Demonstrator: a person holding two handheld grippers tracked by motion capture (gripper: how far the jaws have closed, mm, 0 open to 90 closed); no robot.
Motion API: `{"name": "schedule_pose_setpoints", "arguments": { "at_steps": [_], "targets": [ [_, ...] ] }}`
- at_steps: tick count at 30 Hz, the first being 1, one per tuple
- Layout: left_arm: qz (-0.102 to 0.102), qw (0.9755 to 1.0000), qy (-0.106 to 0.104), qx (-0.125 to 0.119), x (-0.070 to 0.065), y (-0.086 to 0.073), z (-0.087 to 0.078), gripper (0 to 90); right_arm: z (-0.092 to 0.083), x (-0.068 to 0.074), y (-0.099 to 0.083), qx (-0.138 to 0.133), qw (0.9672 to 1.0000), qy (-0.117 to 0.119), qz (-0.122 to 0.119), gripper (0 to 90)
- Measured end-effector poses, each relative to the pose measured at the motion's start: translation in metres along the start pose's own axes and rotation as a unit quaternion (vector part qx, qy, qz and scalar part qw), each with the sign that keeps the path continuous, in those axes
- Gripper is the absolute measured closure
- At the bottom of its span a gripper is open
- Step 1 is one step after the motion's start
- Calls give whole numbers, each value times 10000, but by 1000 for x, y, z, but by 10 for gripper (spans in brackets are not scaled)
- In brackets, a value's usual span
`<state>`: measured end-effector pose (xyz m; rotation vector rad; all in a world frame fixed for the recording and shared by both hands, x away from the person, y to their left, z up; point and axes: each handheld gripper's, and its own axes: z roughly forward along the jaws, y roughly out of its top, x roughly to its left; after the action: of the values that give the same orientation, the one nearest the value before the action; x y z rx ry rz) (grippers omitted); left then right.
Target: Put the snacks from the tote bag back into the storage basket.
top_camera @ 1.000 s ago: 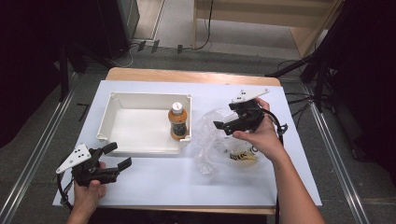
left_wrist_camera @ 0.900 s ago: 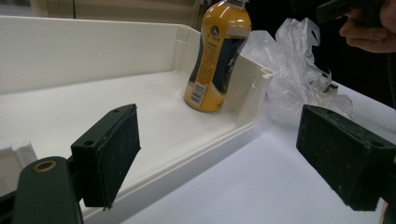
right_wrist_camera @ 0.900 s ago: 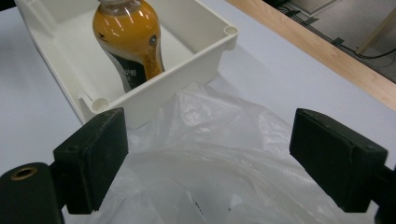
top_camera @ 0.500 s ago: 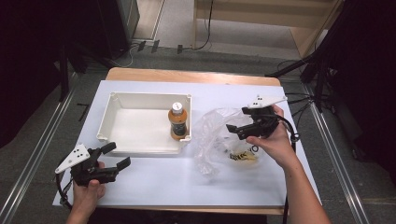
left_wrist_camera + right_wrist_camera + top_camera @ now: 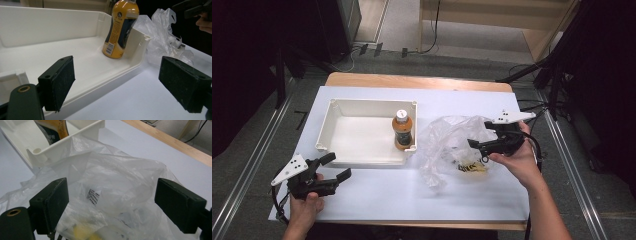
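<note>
High view: the right gripper [image 5: 484, 138] hovers over the crumpled clear plastic bag [image 5: 447, 145] lying on the white table cover [image 5: 377, 190] just right of the white tray [image 5: 362, 135], where an orange bottle [image 5: 402, 130] stands upright in the near right corner; the left gripper [image 5: 331, 167] sits near the front left edge, jaws apart, holding nothing. Left gripper view: jaws wide apart and empty, facing the tray [image 5: 75, 57], the bottle [image 5: 121, 27] and the bag [image 5: 165, 37] beyond. Right gripper view: jaws spread wide above the bag [image 5: 112, 195], not pinching it, with small yellow contents visible inside.
</note>
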<state>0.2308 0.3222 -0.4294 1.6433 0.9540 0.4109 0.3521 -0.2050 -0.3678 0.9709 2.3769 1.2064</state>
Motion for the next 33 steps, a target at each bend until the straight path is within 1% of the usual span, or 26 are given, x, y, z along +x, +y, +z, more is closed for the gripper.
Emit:
{"name": "schedule_pose_setpoints", "arguments": {
  "at_steps": [4, 7, 11, 15, 21, 25, 33],
  "targets": [
    [-2, 10000, 9, 3, 0, 0, 0, 137, -5, -4, -9, -43, 9999, 14, 111, 127],
    [0, 10000, -3, -14, 0, 0, 0, 137, -9, -5, -16, -59, 9999, -32, 146, 128],
    [-15, 10000, 7, -27, 1, 0, -2, 137, -15, -7, -25, -191, 9996, -55, 196, 127],
    [-14, 10000, 20, -23, 1, 0, -2, 137, -22, -10, -32, -317, 9990, -66, 320, 130],
    [-11, 10000, 27, -24, 2, -1, -2, 137, -28, -12, -39, -374, 9988, -45, 320, 130],
    [-40, 10000, 35, -47, 2, -1, -3, 137, -32, -14, -44, -426, 9983, -68, 387, 130],
    [-19, 10000, 58, -25, 4, -1, -3, 137, -40, -19, -58, -502, 9975, -81, 485, 131]
  ]
}}
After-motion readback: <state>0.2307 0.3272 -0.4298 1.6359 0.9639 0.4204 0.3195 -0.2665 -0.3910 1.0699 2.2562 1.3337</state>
